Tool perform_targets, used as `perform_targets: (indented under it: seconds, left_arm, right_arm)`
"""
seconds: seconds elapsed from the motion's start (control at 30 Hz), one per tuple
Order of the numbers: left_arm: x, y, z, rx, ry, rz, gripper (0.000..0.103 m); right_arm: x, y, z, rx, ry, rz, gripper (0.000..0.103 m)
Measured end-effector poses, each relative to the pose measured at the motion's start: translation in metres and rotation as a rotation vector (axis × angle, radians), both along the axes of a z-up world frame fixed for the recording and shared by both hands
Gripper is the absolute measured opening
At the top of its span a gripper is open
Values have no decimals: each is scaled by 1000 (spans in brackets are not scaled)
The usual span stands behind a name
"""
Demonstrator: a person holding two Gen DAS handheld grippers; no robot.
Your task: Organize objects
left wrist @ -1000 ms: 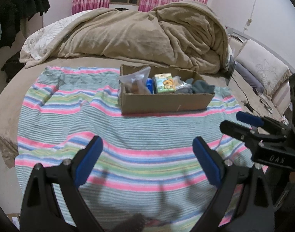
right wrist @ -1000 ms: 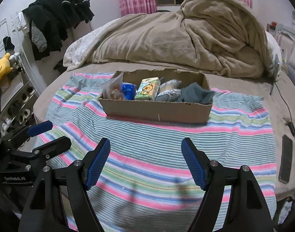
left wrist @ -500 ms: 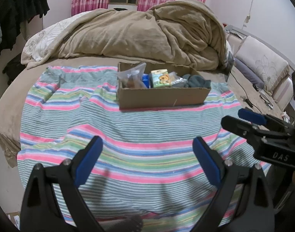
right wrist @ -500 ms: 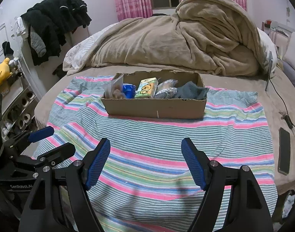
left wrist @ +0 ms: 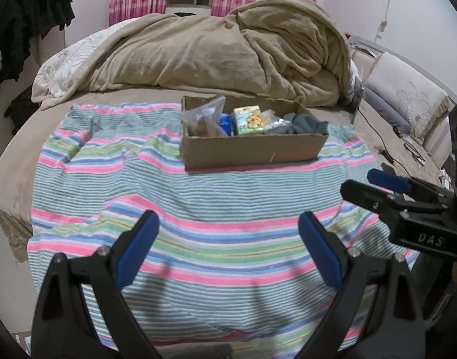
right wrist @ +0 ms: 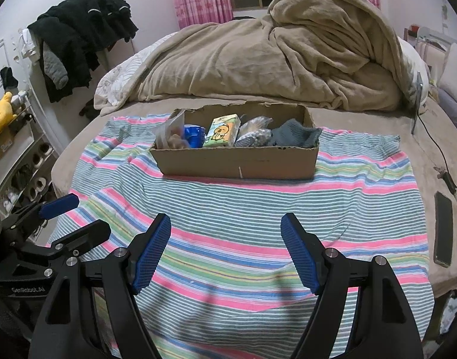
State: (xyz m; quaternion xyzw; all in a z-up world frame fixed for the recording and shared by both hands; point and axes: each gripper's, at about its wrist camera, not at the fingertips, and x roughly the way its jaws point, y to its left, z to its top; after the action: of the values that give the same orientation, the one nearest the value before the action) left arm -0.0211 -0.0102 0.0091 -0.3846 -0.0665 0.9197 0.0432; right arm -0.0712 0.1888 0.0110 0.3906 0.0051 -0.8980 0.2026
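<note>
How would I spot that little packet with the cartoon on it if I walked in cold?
Find the striped towel spread over the bed, then the shallow cardboard box sitting on it. Inside, the green packet stands near the middle, between a blue item and a silvery bag. It is the only thing there with a printed orange cartoon face.

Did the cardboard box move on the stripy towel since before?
No. The cardboard box sits on the same pink stripe of the striped towel; its shift in the picture comes from the cameras moving.
</note>
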Motion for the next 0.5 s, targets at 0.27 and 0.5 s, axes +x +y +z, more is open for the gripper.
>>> perform_targets:
  seconds: [0.27, 0.5]
  left_arm:
    - [0, 0, 1, 0, 3, -2, 95]
    - [0, 0, 1, -4, 4, 1, 95]
  right_arm:
    - [-1, 1, -1, 3, 0, -4, 79]
    - [-2, 1, -2, 5, -1, -4, 79]
